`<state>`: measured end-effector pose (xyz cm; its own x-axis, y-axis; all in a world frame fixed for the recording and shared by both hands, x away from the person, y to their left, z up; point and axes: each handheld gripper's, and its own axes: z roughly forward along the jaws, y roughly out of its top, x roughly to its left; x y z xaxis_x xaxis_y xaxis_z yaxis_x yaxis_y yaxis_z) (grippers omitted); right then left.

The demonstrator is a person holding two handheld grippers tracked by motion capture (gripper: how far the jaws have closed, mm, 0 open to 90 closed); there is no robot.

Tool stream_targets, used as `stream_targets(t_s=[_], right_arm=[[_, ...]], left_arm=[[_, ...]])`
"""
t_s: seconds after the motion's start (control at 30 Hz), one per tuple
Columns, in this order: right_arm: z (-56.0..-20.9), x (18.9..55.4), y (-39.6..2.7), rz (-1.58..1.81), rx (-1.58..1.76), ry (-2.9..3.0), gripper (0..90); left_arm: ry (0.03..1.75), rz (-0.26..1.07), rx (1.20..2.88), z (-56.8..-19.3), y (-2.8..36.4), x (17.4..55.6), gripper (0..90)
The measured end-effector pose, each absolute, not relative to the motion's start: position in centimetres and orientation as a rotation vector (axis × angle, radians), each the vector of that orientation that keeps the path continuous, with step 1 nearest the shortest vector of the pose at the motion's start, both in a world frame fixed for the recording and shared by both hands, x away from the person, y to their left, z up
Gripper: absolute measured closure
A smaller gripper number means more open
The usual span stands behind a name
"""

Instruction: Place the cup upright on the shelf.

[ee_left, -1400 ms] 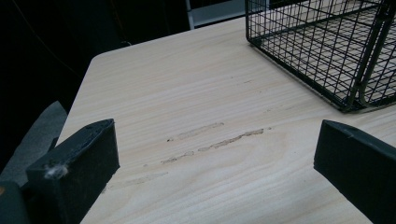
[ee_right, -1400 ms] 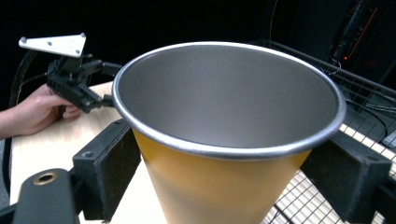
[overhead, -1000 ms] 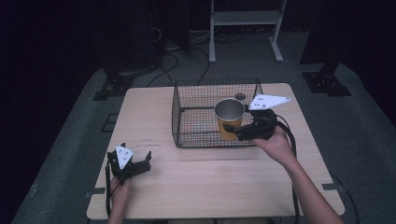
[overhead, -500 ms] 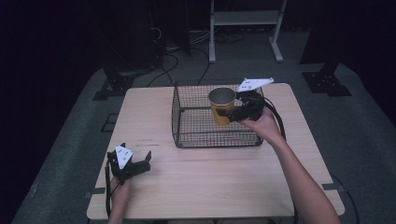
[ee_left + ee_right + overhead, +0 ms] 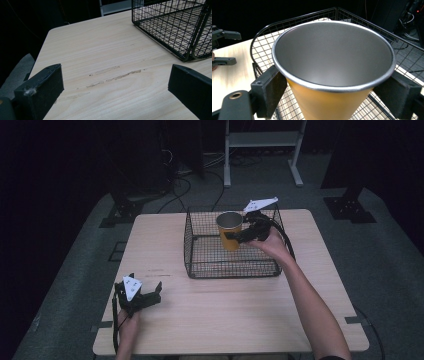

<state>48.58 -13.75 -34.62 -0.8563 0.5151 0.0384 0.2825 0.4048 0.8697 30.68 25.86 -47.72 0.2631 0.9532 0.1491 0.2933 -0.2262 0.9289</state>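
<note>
I'm gripping the orange cup (image 5: pixel 229 231) upright in my right gripper (image 5: pixel 235 236), inside the wire basket (image 5: pixel 200 265). My left gripper (image 5: pixel 145 296) is idling, jaws spread, well off the basket's near-left corner.

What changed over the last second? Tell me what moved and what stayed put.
The right gripper, shut on the yellow cup, carried it from the wire basket's near right corner toward the far side, and the cup now hangs above the basket's inside. The left gripper stayed near the table's front left corner, jaws open and holding nothing. The basket did not move.
</note>
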Motion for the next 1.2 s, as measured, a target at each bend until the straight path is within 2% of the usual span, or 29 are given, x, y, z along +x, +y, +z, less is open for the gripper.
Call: stream_targets(t_s=[0.63,1.2], right_arm=[[-39.3,52.5,-12.6,1.244,0.747,2.564,13.9],[-40.5,52.5,-11.5,1.168,0.720,2.611,13.8]], left_arm=[[1.161,0.983,1.693,-47.7,26.0,30.7,0.0],[1.162,0.982,1.692,-47.7,26.0,30.7,0.0]])
